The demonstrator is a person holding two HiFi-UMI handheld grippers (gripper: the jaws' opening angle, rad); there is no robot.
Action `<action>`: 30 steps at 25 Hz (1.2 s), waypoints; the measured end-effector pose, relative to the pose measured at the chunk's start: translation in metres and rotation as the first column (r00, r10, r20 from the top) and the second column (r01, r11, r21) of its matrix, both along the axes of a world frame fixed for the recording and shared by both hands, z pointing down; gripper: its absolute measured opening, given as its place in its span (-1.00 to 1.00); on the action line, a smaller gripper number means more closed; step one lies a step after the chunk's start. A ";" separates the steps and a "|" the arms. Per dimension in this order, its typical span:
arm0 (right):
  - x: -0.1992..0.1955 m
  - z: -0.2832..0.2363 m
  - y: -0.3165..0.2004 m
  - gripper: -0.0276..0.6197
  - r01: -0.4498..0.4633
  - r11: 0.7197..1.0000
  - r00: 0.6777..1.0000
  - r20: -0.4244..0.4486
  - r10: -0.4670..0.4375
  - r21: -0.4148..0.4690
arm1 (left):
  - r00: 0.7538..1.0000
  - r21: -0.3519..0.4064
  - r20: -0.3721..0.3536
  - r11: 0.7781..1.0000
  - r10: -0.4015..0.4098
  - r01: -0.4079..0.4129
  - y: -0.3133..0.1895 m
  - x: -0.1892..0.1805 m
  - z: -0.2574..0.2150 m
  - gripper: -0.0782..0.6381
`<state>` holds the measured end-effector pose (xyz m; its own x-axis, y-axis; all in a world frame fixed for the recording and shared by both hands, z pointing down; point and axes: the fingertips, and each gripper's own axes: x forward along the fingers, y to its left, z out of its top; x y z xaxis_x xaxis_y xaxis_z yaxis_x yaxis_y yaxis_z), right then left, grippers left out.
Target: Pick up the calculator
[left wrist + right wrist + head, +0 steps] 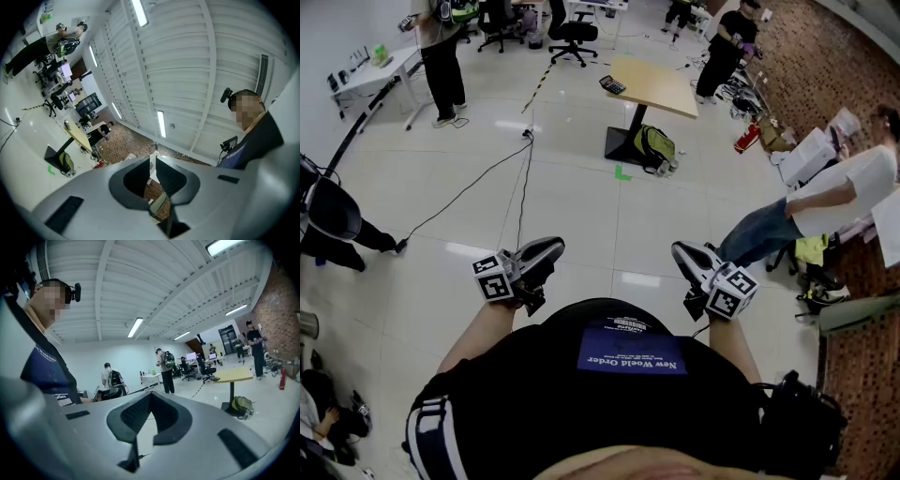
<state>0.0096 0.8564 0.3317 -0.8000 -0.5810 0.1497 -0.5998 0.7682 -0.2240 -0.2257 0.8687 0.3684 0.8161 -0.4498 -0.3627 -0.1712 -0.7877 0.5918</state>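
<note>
The left gripper (153, 157) has its jaws a thin slit apart, with nothing between them. The right gripper (149, 394) has its jaws meeting at the tips, empty. Both are held close in front of the person's chest, above the floor. Far ahead of both pairs of jaws, the calculator (612, 85) lies on the left corner of the wooden desk (661, 89). A green backpack (653, 147) sits at the desk's foot.

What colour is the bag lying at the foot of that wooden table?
The bag is yellow-green with black parts, clearest in the head view.
</note>
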 end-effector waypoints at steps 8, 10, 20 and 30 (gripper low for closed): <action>0.022 0.011 -0.040 -0.96 0.016 1.000 1.000 0.021 -0.016 -0.009 | 0.999 -0.006 0.028 1.000 -0.017 0.017 -0.030 0.025 0.003 -0.65; 0.035 0.013 -0.056 -0.96 0.027 1.000 0.999 0.035 -0.027 -0.004 | 0.998 -0.003 0.046 0.999 -0.039 0.039 -0.042 0.036 0.002 -0.65; 0.127 0.000 -0.167 -0.96 0.133 0.990 0.990 0.044 -0.135 0.050 | 0.980 0.040 0.097 0.985 -0.173 0.170 -0.131 0.124 -0.033 -0.65; 0.202 0.005 -0.250 -0.96 0.152 0.987 0.985 0.076 -0.156 0.059 | 0.963 0.036 0.179 0.980 -0.200 0.197 -0.210 0.207 -0.045 -0.76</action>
<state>0.2118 0.6067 0.3364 -0.8886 -0.4555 0.0533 -0.4552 0.8620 -0.2232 -0.0188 0.6591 0.3239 0.7640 -0.6041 -0.2268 -0.4280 -0.7375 0.5225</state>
